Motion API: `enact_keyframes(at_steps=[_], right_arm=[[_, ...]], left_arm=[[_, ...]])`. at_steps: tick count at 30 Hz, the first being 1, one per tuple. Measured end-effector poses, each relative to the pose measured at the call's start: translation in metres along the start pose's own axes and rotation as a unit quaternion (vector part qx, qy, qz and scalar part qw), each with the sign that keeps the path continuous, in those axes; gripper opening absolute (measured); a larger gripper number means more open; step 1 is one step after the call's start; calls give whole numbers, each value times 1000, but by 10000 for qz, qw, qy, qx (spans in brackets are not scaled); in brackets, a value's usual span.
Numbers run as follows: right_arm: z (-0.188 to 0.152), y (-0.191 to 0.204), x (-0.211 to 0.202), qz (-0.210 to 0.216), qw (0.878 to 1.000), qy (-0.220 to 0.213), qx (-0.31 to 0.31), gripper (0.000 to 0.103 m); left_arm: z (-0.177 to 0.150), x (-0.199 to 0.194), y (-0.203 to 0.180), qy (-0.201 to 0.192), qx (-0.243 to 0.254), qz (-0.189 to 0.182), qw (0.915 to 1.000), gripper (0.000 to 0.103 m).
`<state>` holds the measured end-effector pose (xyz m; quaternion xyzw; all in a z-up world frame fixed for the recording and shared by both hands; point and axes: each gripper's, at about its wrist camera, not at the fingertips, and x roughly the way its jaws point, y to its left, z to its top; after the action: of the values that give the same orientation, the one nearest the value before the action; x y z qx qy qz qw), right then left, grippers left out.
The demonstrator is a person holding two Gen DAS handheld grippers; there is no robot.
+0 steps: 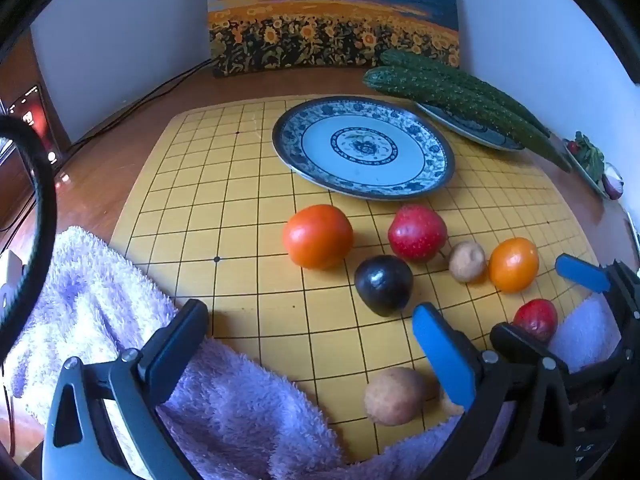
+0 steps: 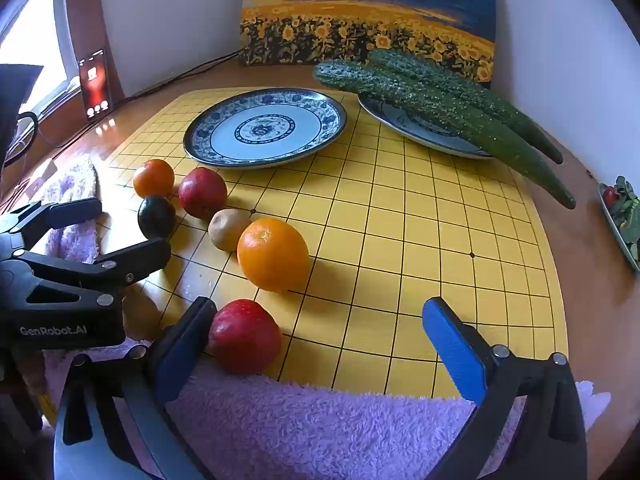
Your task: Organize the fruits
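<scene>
Several fruits lie on a yellow grid board [image 1: 248, 200]: a large orange-red fruit [image 1: 318, 236], a red apple [image 1: 417, 233], a dark plum [image 1: 384, 285], a kiwi [image 1: 467, 261], an orange [image 1: 514, 265], a small red apple [image 1: 536, 319] and a brown kiwi [image 1: 394, 396]. An empty blue-patterned plate [image 1: 432, 168] sits behind them. My left gripper [image 1: 308, 328] is open and empty above the board's near edge. My right gripper [image 2: 320, 324] is open; the small red apple [image 2: 244, 336] lies against its left finger, the orange [image 2: 273, 255] just beyond.
A second plate [image 2: 416, 130] at the back right carries two long cucumbers [image 2: 440, 108]. A purple towel [image 1: 240, 412] covers the near edge. A sunflower painting [image 1: 332, 16] leans on the wall. A phone [image 2: 95, 84] stands at left. A dish of greens [image 2: 624, 212] sits far right.
</scene>
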<state>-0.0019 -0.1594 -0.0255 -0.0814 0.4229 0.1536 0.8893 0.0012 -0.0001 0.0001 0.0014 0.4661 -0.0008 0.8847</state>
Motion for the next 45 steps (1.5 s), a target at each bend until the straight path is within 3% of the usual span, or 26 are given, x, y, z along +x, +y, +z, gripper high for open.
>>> enact_keyframes(at_steps=[45], right_arm=[[0, 0, -2, 27, 9999, 98, -7, 103]], left_arm=[[-1, -2, -1, -67, -3, 24, 10000, 103]])
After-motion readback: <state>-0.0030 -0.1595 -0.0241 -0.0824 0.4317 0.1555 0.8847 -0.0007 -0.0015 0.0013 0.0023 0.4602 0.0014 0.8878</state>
